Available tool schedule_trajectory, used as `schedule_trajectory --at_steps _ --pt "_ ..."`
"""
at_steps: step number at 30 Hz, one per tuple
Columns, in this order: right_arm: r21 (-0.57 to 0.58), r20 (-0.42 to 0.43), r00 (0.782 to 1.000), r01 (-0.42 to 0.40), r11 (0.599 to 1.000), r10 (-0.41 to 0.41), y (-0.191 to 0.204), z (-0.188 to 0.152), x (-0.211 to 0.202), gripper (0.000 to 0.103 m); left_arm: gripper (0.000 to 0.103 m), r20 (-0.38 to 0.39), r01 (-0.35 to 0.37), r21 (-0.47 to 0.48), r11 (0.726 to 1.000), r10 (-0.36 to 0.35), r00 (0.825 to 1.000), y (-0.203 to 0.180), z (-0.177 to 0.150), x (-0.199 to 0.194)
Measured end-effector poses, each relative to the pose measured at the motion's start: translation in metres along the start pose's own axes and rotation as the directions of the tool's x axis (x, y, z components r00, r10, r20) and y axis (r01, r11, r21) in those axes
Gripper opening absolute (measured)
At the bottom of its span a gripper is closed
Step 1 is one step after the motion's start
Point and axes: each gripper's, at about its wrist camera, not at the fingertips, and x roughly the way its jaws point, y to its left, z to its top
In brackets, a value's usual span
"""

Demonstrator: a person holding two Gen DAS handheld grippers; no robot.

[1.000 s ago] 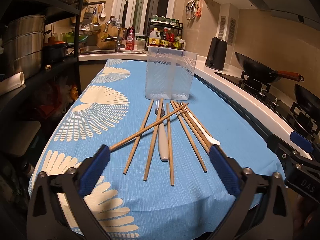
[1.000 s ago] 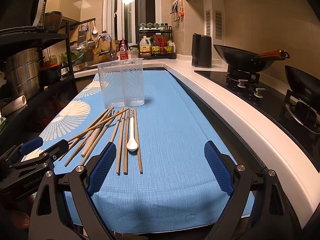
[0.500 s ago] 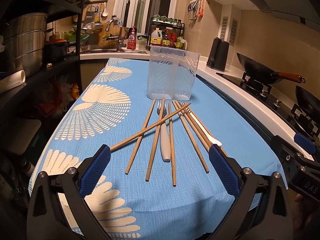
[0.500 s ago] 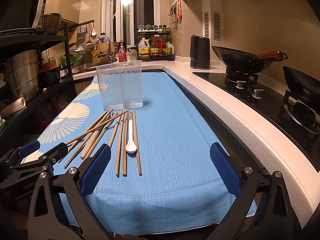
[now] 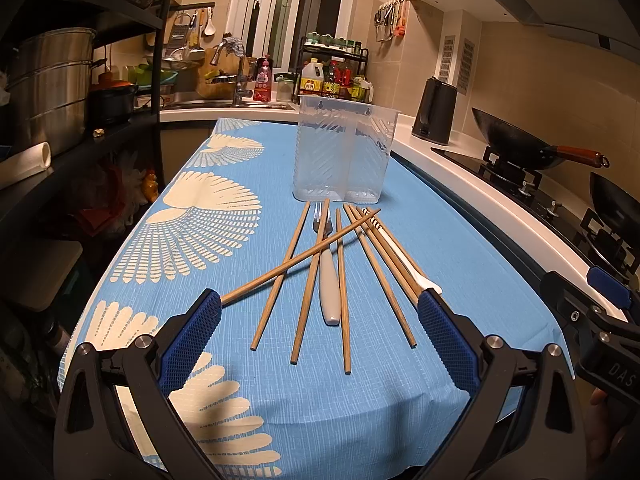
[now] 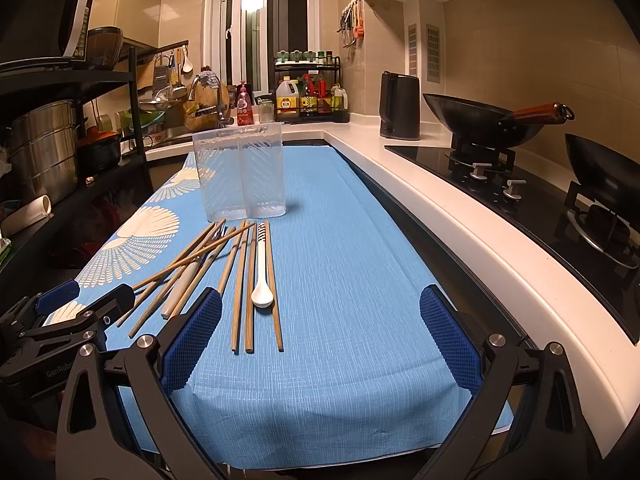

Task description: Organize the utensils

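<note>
Several wooden chopsticks [image 5: 306,280] lie fanned on the blue tablecloth [image 5: 460,248], one of them slanting across the others. Among them rest a fork with a white handle [image 5: 329,284] and a white spoon [image 5: 400,256]. Just behind them stands a clear two-compartment holder [image 5: 344,152], with nothing in it. My left gripper [image 5: 319,308] is open near the chopsticks' near ends, touching nothing. In the right wrist view the same chopsticks [image 6: 240,280], spoon [image 6: 262,280], fork [image 6: 182,284] and holder [image 6: 240,172] sit left of centre. My right gripper [image 6: 320,300] is wide open over bare cloth.
A white counter [image 6: 460,216] runs along the right, with a hob, two woks [image 6: 480,120] and a black kettle [image 6: 400,104]. A dark shelf rack with steel pots [image 5: 48,84] flanks the left. A sink and bottles stand at the far end.
My right gripper's jaws have spread a little wider. Both hands have stayed in place, and nothing on the cloth has moved.
</note>
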Motion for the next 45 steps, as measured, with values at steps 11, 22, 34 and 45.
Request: schedule_trajectory --at_steps 11,22,34,45 --pt "0.000 0.004 1.000 -0.002 1.000 0.002 0.001 0.000 -0.002 0.097 0.095 0.061 -0.023 0.005 1.000 0.023 0.998 -0.005 0.004 -0.008" --pt "0.057 -0.062 0.996 -0.057 0.997 0.060 -0.008 0.001 0.026 0.063 0.056 -0.090 0.034 0.038 0.999 -0.031 0.996 0.014 0.046 0.006" --pt "0.077 -0.218 0.962 -0.153 0.985 0.167 0.001 -0.013 0.096 0.044 0.037 -0.335 0.124 0.071 0.990 -0.094 0.937 0.062 0.041 0.107" --pt "0.007 -0.268 0.945 -0.193 0.981 0.188 0.014 -0.025 0.112 0.035 0.020 -0.377 0.153 0.074 0.986 -0.114 0.919 0.058 0.032 0.114"
